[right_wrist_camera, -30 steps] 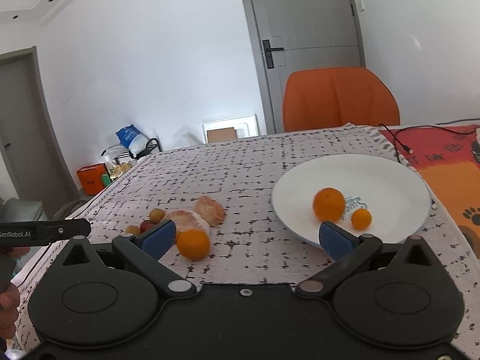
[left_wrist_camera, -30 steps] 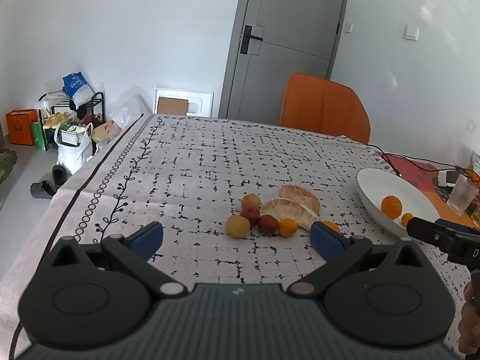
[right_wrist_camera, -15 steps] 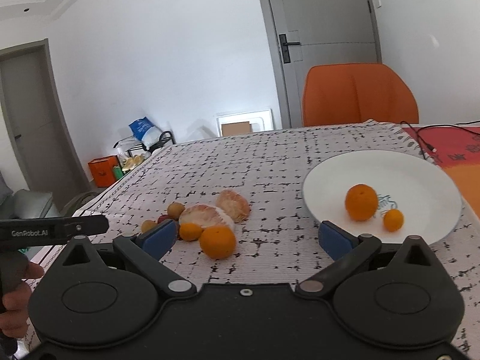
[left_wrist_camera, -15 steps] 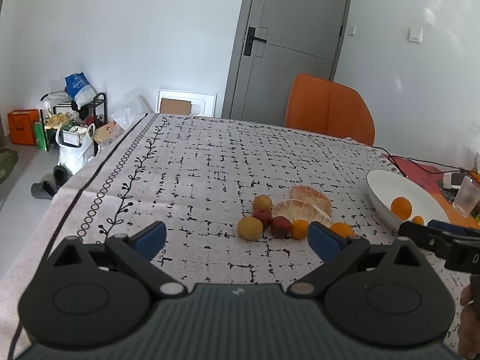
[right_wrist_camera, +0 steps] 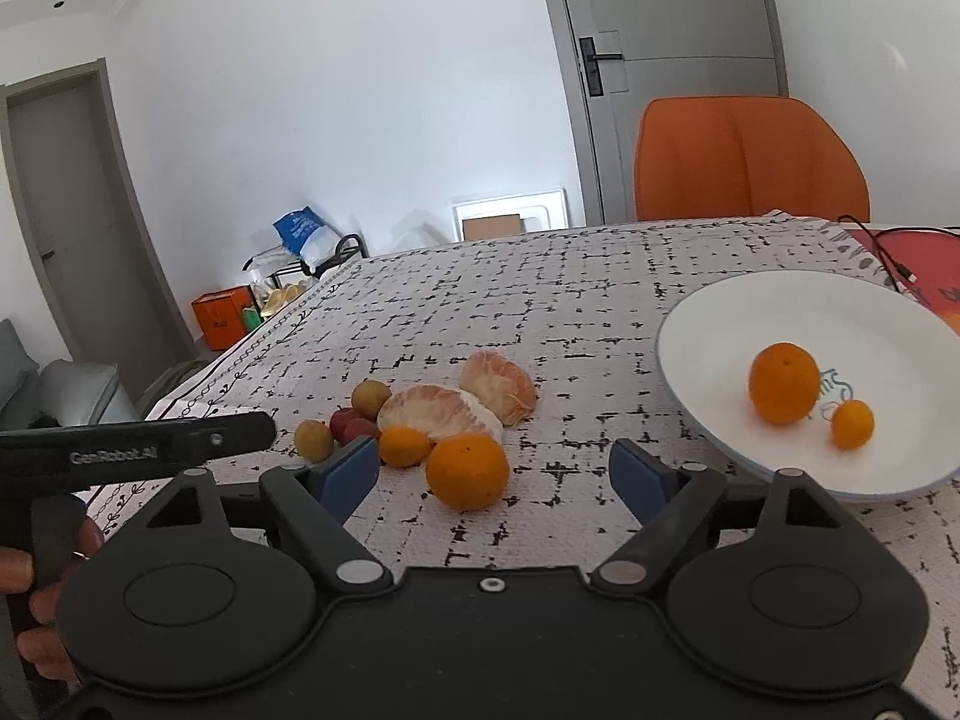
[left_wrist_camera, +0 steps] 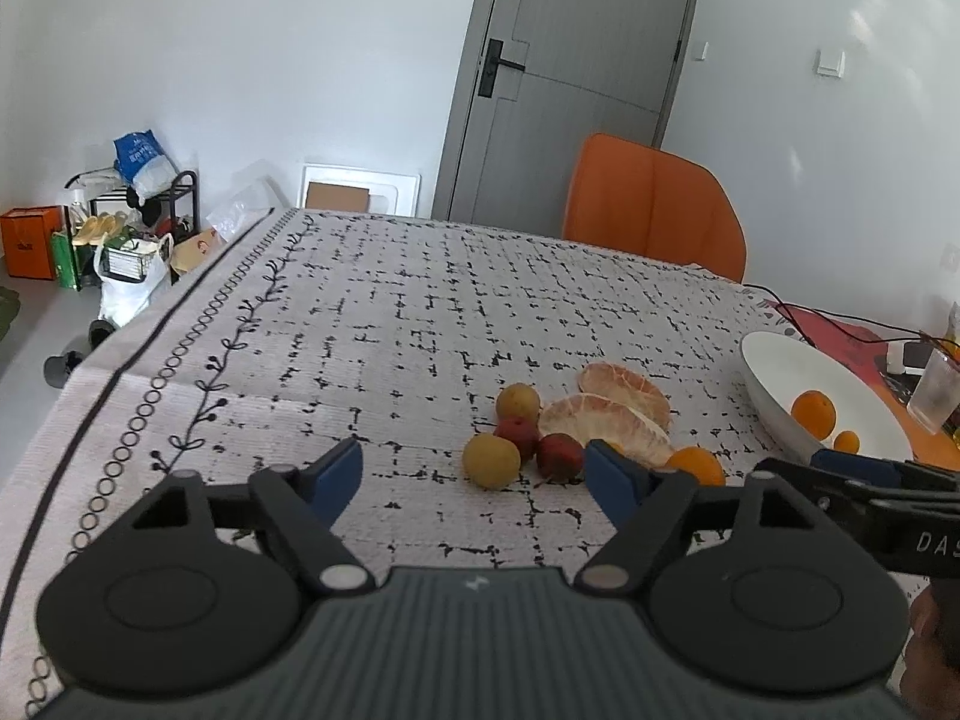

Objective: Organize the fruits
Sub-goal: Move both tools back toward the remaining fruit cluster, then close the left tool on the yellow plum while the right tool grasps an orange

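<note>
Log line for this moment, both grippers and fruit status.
left gripper: closing, empty | right gripper: closing, nearing big orange, no contact | white plate: two oranges | loose fruit pile: on tablecloth

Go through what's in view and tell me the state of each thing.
Left tongs: closing, nothing held.
Right tongs: closing, nothing held.
Plate: holds two oranges.
Pomelo segments: peeled, on the cloth.
Door: shut.
Glass: upright.
</note>
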{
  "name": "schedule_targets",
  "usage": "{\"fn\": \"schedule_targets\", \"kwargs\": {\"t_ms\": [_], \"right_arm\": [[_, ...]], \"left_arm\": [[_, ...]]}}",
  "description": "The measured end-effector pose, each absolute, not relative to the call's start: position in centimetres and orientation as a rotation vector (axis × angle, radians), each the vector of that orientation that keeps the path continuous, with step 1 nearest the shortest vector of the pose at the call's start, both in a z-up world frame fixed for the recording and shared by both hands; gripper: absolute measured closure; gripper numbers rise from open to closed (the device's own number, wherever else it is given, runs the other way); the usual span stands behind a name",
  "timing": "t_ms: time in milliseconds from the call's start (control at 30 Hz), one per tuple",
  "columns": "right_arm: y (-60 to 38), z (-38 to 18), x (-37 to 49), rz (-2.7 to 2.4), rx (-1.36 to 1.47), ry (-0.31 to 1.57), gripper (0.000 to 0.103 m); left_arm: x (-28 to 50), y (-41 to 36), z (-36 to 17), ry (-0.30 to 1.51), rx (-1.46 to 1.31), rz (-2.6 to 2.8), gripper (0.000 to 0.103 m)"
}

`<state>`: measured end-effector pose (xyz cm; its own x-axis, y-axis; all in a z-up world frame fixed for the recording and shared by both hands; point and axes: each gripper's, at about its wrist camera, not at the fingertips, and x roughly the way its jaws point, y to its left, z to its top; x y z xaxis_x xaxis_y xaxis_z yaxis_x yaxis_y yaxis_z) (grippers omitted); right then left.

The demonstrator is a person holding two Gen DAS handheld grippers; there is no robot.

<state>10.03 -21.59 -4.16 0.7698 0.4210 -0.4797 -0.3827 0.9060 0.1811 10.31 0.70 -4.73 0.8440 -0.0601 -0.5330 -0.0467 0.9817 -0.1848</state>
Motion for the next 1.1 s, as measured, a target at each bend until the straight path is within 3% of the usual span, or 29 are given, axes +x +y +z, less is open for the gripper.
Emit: {"fn": "schedule_targets", "kwargs": {"t_ms": [567, 633, 767, 1100], "right_arm": [[-20.0, -5.4, 12.5, 0.45, 0.063, 0.61, 0.027], [-19.9, -5.5, 12.6, 0.45, 0.062, 0.614, 0.027], [-19.8, -5.6, 12.9, 0.447, 0.06, 0.621, 0.027], [-19.4, -5.8, 13.2, 0.443, 0.055, 0.621, 0.027]], "left_arm": [[13.5, 0.5, -7.1, 0.625, -0.226, -0.022, 0.049], [13.7, 0.5, -7.2, 0.626, -0.233, -0.024, 0.054], [13.9, 0.5, -7.3, 0.624, -0.242, -0.034, 0.077], [13.1, 0.7, -6.5, 0.606, -0.24, -0.035, 0.078]]}}
